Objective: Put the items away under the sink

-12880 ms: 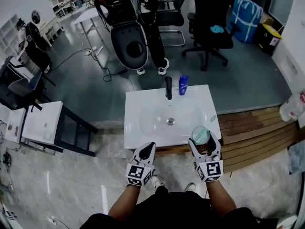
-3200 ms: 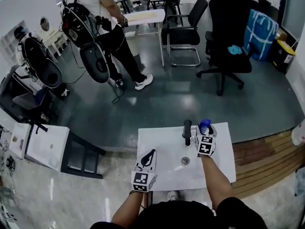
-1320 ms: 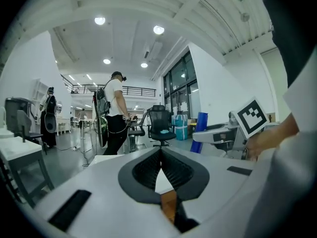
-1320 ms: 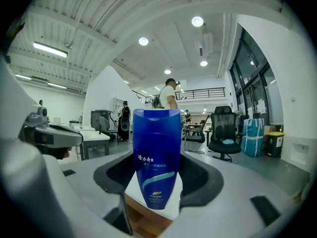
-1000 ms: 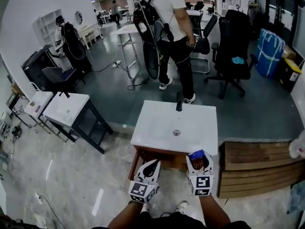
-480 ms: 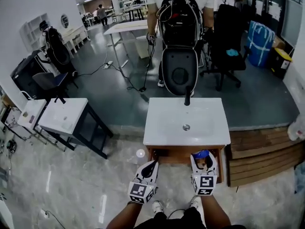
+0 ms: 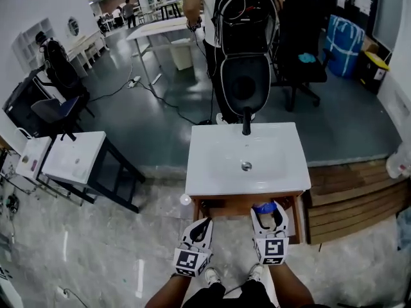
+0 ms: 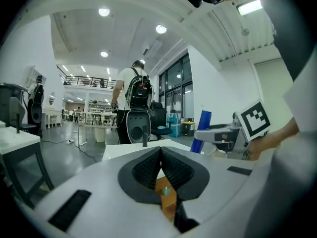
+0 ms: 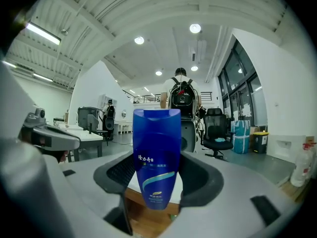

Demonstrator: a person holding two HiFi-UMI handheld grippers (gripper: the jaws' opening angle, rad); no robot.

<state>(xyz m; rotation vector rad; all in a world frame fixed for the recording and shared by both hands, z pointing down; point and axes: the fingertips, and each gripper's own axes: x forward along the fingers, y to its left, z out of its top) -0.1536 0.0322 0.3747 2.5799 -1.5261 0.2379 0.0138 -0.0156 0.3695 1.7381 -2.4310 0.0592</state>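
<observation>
A blue shampoo bottle (image 9: 156, 157) stands upright between the jaws of my right gripper (image 7: 268, 215), which is shut on it; its blue cap (image 7: 264, 207) shows just in front of the cabinet. The white sink (image 7: 212, 165) with a black tap (image 7: 246, 120) sits on a wooden cabinet (image 7: 225, 204) whose open space lies under it. My left gripper (image 7: 200, 230) hangs left of the right one, jaws shut with nothing between them (image 8: 159, 166). In the left gripper view the bottle (image 8: 200, 131) and the right gripper's marker cube (image 8: 254, 121) show at the right.
A person with a black backpack (image 7: 247, 18) stands behind the sink. A wooden step (image 7: 353, 197) lies to the right, a white table on a black frame (image 7: 70, 159) to the left. Office chair (image 7: 302, 43) and blue bag (image 7: 340, 34) stand further back.
The right gripper took the blue bottle from beside the tap and carried it down to the cabinet front. I have stepped back; the person walked up behind the sink.
</observation>
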